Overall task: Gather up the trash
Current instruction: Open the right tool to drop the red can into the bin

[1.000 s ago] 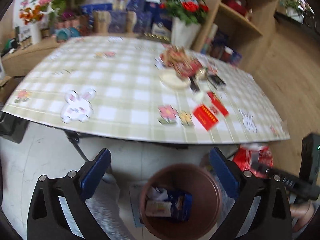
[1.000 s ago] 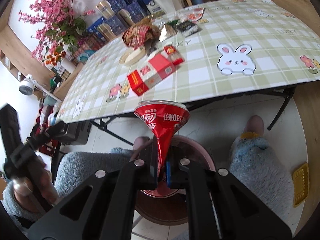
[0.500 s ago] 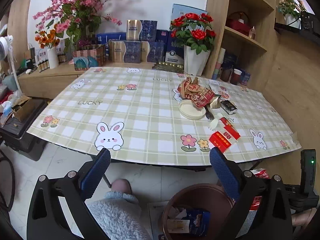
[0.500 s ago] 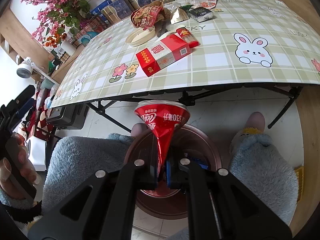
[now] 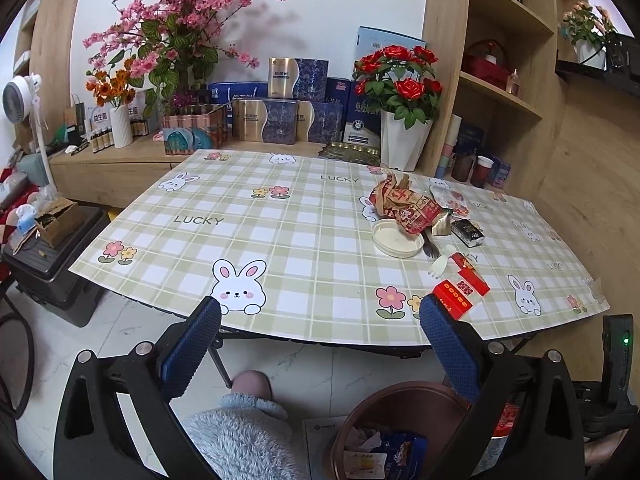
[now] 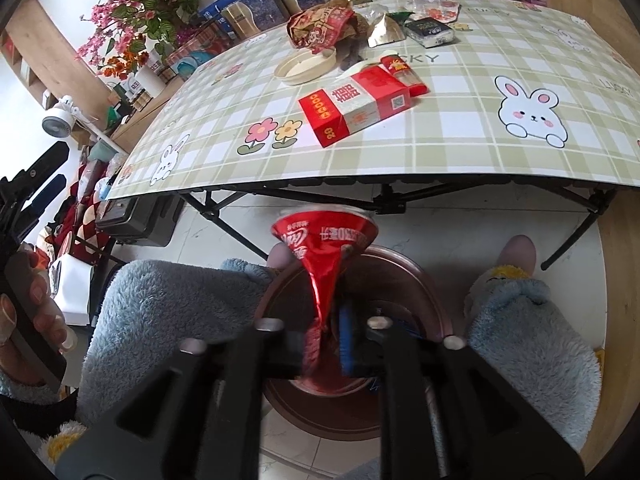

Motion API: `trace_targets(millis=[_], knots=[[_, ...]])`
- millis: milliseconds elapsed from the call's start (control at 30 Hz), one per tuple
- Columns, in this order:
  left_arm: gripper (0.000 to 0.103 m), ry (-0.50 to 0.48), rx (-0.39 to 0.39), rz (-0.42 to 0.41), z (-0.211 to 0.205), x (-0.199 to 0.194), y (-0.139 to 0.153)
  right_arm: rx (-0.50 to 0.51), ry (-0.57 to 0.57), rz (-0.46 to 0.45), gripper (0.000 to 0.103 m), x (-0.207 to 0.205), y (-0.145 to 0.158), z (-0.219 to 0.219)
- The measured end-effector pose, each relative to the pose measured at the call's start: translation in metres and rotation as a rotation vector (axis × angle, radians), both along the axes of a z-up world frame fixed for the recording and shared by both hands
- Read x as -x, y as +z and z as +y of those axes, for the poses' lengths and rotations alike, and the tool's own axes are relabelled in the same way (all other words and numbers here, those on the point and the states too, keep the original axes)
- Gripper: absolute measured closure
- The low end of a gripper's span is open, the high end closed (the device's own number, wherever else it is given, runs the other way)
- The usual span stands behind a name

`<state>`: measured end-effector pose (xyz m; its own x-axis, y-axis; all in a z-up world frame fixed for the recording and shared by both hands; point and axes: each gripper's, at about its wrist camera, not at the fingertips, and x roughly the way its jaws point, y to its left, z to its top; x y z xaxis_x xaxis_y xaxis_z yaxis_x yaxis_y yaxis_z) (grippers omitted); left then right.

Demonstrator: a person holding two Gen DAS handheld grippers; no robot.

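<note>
The crushed red can (image 6: 320,264) hangs above the brown trash bin (image 6: 404,268), its flattened end between the right claw's (image 6: 326,344) opening jaws. The left claw (image 5: 320,344) stands wide apart, empty, beside the bin toward the desk (image 5: 304,240).

Light: bright, even daylight, soft shadows on the wall (image 5: 256,36)
Blur: right gripper (image 6: 332,344) smeared (jaws opening)
Edges: fisheye bending, black corners
Glare: white window patch, left
</note>
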<state>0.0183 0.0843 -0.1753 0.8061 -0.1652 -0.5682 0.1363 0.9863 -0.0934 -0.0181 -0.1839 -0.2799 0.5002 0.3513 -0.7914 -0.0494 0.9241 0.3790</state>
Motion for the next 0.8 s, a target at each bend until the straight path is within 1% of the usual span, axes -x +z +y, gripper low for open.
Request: trace_targets(millis=[67,100,133,167,200,267,400,433,467,533,600,633,733,800], knots=[[0.006,-0.006,0.000,-0.008,-0.001,0.001,0.000,0.025,-0.007,-0.023,0.067,0.000,0.004,0.000],[0.006,-0.012,0.004,-0.016,-0.002,0.002,0.000,0.034,-0.014,-0.042,0.063,0.001,0.008,-0.002],[0.006,-0.017,0.009,-0.020,-0.001,0.002,0.000,0.041,-0.026,-0.062,0.050,0.000,0.011,-0.006],[0.006,-0.019,0.012,-0.021,-0.001,0.002,0.000,0.047,-0.041,-0.090,0.033,0.001,0.016,-0.009],[0.006,-0.023,0.015,-0.023,-0.002,0.002,0.000,0.051,-0.053,-0.117,0.029,0.003,0.021,-0.012],[0.006,-0.029,0.019,-0.028,-0.002,0.003,0.000,0.055,-0.064,-0.158,0.029,0.004,0.030,-0.018],[0.006,-0.034,0.021,-0.031,-0.002,0.003,0.001,0.064,-0.060,-0.184,0.028,0.003,0.039,-0.021],[0.006,-0.041,0.025,-0.038,-0.003,0.004,0.002,0.073,-0.058,-0.199,0.025,0.004,0.043,-0.021],[0.006,-0.046,0.025,-0.043,-0.003,0.005,0.002,0.082,-0.054,-0.214,0.018,0.005,0.046,-0.021],[0.006,-0.059,0.025,-0.044,-0.005,0.005,0.002,0.117,-0.054,-0.250,0.009,0.006,0.054,-0.021],[0.006,-0.078,0.031,-0.043,-0.006,0.005,0.002,0.164,-0.063,-0.286,0.006,0.007,0.063,-0.020],[0.006,-0.083,0.031,-0.044,-0.006,0.005,0.002,0.192,-0.068,-0.311,0.006,0.007,0.070,-0.021],[0.006,-0.102,0.016,-0.056,-0.010,0.005,0.002,0.245,-0.092,-0.349,0.006,0.005,0.083,-0.027],[0.006,-0.124,0.019,-0.059,-0.012,0.004,0.003,0.263,-0.111,-0.365,0.006,0.004,0.089,-0.033]])
